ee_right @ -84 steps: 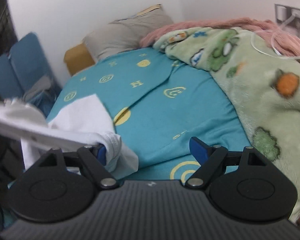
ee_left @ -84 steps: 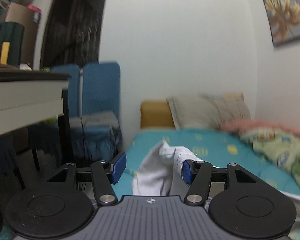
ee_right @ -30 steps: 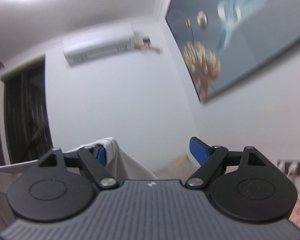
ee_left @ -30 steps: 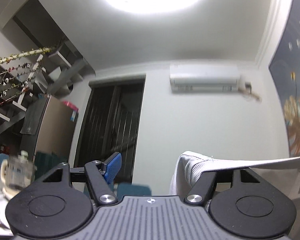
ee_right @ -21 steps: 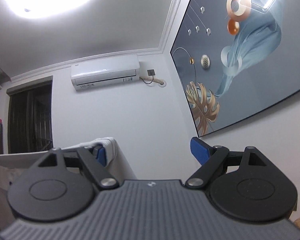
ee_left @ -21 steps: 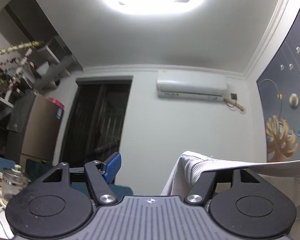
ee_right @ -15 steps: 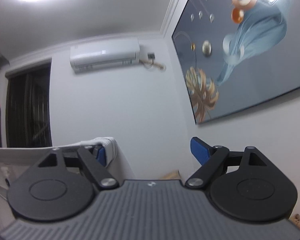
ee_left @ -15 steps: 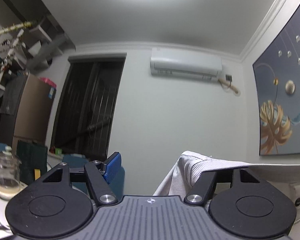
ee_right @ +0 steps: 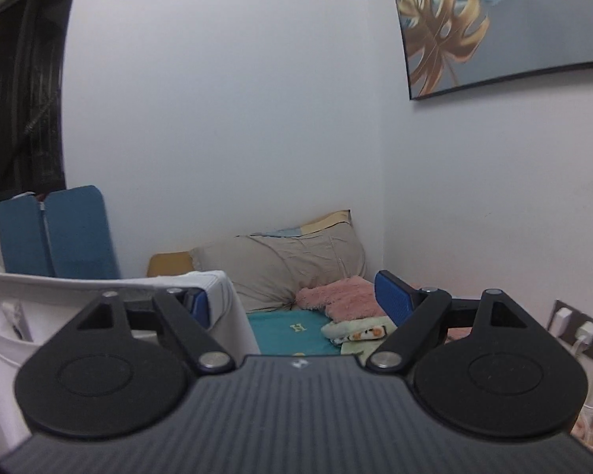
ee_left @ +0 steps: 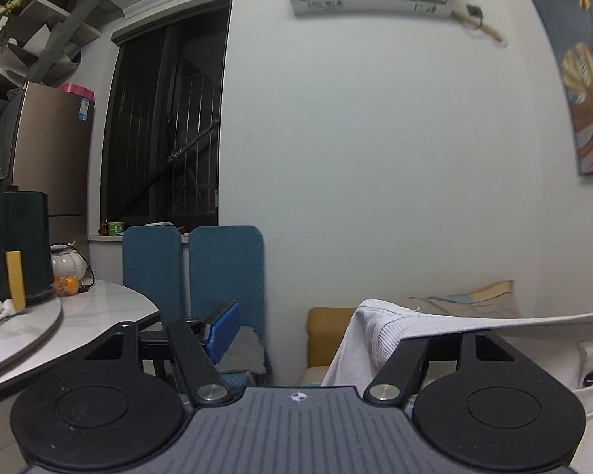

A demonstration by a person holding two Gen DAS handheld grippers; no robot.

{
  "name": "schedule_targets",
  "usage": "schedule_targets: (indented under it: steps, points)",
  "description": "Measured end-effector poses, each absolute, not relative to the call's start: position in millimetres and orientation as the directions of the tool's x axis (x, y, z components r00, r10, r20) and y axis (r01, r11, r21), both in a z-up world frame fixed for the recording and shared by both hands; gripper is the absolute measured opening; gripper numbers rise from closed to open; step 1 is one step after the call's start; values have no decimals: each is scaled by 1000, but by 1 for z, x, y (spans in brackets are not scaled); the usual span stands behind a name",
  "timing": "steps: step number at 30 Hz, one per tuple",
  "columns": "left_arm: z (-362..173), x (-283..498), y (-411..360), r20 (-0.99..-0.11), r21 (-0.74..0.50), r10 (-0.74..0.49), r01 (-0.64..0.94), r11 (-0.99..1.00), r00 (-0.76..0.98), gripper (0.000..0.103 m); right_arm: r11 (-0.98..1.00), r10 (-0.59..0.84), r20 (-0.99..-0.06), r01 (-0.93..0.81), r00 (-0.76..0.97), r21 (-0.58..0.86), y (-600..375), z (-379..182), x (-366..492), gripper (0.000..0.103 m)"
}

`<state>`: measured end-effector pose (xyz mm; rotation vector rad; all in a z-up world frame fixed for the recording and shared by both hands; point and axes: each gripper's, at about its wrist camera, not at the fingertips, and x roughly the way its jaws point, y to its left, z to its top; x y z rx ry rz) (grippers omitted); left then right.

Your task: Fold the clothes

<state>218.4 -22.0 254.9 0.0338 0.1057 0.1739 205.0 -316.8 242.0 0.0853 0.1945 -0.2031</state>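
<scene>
Two hand-held grippers are seen raised above a bed (ee_right: 292,326), with a white garment (ee_left: 379,339) stretched between them. On the left gripper (ee_left: 316,328) the cloth is draped over the right-hand finger, and on the right gripper (ee_right: 292,298) over the left-hand finger. Both jaws are seen standing wide, so the garment is hooked rather than pinched. It is probably held taut in the air so that it hangs flat and can be laid out on the teal sheet for folding.

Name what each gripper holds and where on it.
White garment: its ribbed hem hangs hooked over the left gripper's right finger and the right gripper's left finger. Both jaws stand open; neither clamps it.
</scene>
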Motion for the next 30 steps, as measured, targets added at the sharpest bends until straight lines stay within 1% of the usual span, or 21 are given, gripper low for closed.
schedule_targets:
  steps: [2, 4, 6, 8, 11, 13, 14, 16, 18, 19, 21, 22, 23, 25, 27, 28, 30]
  points:
    - [227, 276, -32, -119, 50, 189, -184, 982, 975, 71, 974, -205, -209, 220, 956, 50, -315, 221, 259, 83]
    - [194, 337, -41, -147, 62, 194, -186, 981, 970, 75, 972, -209, -252, 229, 945, 51, -320, 189, 317, 83]
    - [148, 398, -51, -192, 80, 172, -160, 984, 966, 77, 970, -208, -304, 235, 930, 57, -328, 147, 374, 83]
    - [92, 457, -60, -263, 105, 150, -127, 986, 953, 79, 969, -201, -362, 239, 910, 63, -337, 96, 430, 83]
    - [6, 537, -72, -411, 134, 105, -53, 989, 906, 80, 971, -166, -486, 228, 858, 72, -348, 12, 505, 83]
    - [-48, 581, -83, -543, 148, 68, 15, 989, 837, 84, 974, -75, -575, 184, 815, 134, -350, -27, 532, 83]
    - [-73, 599, -88, -617, 133, 38, 57, 989, 786, 83, 972, -20, -613, 159, 789, 173, -351, -44, 543, 83]
    - [-111, 616, -90, -686, 110, 13, 86, 990, 727, 84, 960, 92, -679, 116, 729, 254, -352, -77, 565, 83]
    - [-128, 627, -83, -745, 65, -26, 111, 992, 667, 84, 938, 205, -727, 81, 655, 337, -353, -110, 587, 83]
    - [-130, 631, -78, -757, 43, -42, 114, 993, 653, 85, 923, 261, -744, 67, 614, 379, -354, -127, 598, 83]
    - [-122, 631, -64, -767, -7, -81, 117, 993, 637, 89, 904, 323, -732, 34, 600, 427, -349, -132, 600, 83]
    - [-118, 623, -61, -762, -30, -102, 122, 992, 639, 94, 896, 342, -716, 18, 609, 444, -346, -128, 597, 83]
    - [-112, 616, -59, -757, -46, -116, 125, 991, 643, 96, 887, 356, -700, 12, 619, 462, -344, -123, 593, 83]
    - [-100, 597, -53, -734, -56, -128, 128, 990, 667, 102, 871, 365, -668, 16, 649, 491, -341, -109, 581, 83]
    - [-90, 574, -55, -709, -52, -135, 139, 989, 692, 102, 879, 336, -632, 9, 698, 477, -337, -88, 557, 83]
    - [-86, 561, -56, -699, -33, -127, 145, 989, 704, 103, 889, 316, -617, 2, 720, 458, -334, -77, 543, 83]
    - [-77, 534, -64, -675, 75, -40, 123, 990, 737, 103, 918, 248, -622, 26, 743, 396, -326, -62, 508, 83]
